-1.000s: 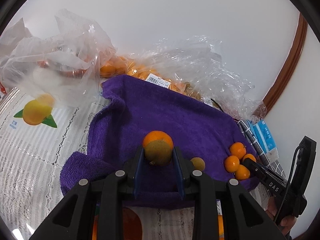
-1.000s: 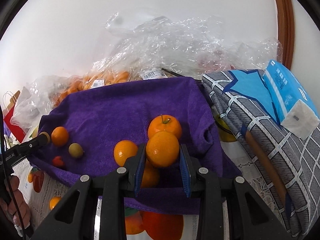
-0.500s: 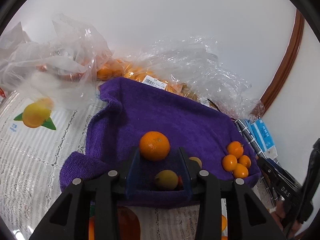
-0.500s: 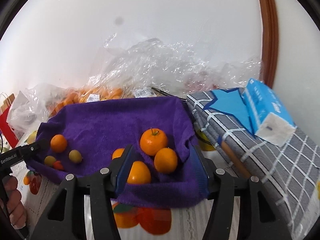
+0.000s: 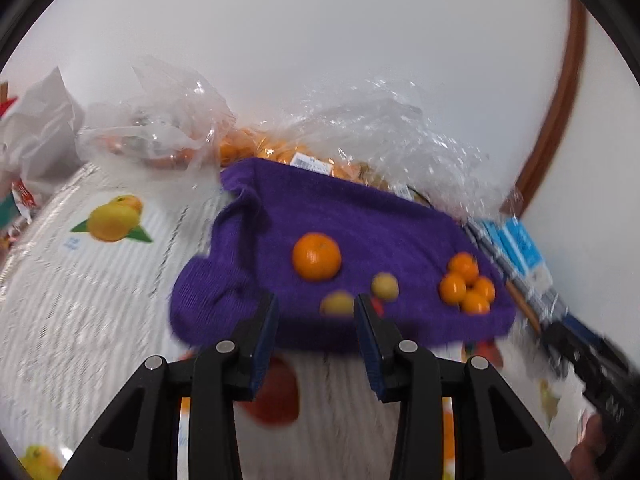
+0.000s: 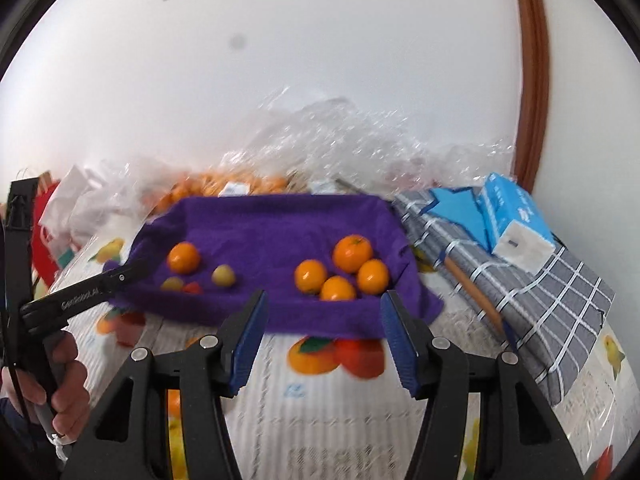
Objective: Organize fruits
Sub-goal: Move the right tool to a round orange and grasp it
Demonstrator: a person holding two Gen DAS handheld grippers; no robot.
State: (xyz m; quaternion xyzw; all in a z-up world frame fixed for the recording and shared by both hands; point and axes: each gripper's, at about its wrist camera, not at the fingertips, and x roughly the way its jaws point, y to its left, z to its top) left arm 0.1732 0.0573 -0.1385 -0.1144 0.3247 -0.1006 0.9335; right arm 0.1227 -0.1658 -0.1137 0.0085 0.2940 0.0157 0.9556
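Purple towel (image 6: 280, 232): spread over a fruit-printed tablecloth (image 6: 320, 400), centre of the right wrist view; near edge hangs close to both claws

Oranges, group of four (image 6: 340, 270): centre right of the towel, touching one another; same cluster at right of the left wrist view (image 5: 466, 288)

Single orange (image 5: 317, 257): centre of the left wrist view, alone on the towel

Small yellow-green fruits (image 5: 385, 286): two, just below the single orange, with a small red one (image 6: 193, 288) beside them

Left claw (image 5: 316, 320): jaws apart, nothing held, lower centre, one yellow-green fruit seen between the fingers but not touched

Right claw (image 6: 323, 324): jaws wide apart, empty, lower centre, short of the towel edge

Risks, as judged:
- round fruit on soft, rumpled cloth may roll if the towel edge is nudged or dragged
- the tight cluster may scatter when one is lifted out
- small fruits may slip from a pinch
- motion blur hampers aim

Bags of oranges (image 5: 256, 152): behind the towel, against the wall
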